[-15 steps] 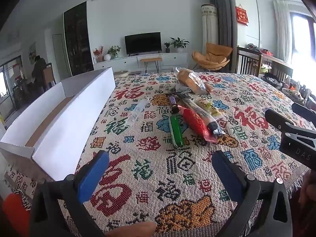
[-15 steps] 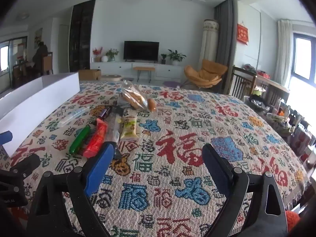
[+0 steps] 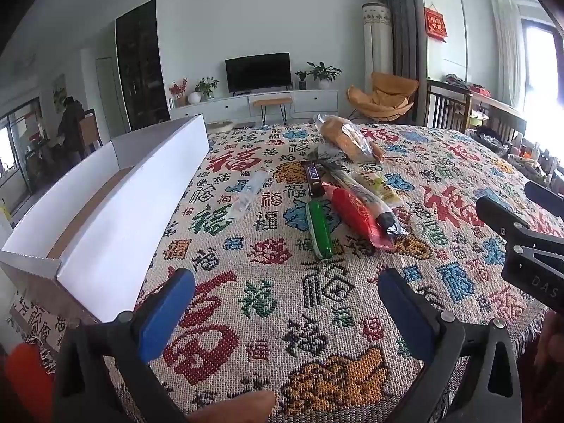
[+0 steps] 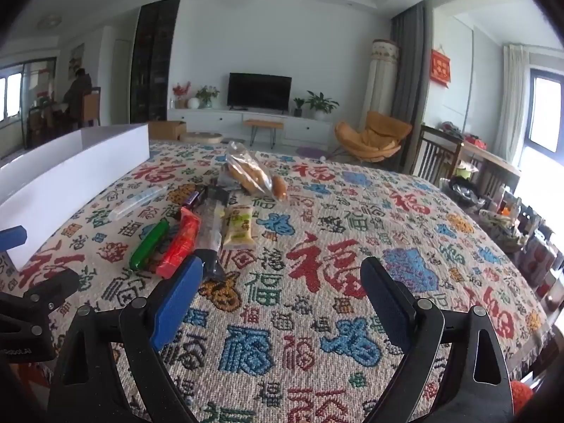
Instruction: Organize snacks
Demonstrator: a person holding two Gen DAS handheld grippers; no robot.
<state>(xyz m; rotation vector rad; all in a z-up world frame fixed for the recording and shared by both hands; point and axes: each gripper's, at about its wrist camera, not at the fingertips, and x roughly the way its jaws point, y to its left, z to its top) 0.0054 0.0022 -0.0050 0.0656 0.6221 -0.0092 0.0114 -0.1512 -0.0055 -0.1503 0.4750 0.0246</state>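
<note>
Snacks [image 3: 338, 194] beside white box [image 3: 116, 232], whose brown floor only left view shows.

both grippers, left gripper [image 3: 287, 312] and right gripper [image 4: 282, 299], hold fingers spread, empty.

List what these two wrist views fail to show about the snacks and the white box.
- White box floor: mostly hidden by its near wall in the left wrist view, entirely in the right.
- Printing on the green packet and pale packet: too small to read.
- Dark-tipped packet: near end behind the right gripper's left finger.
</note>
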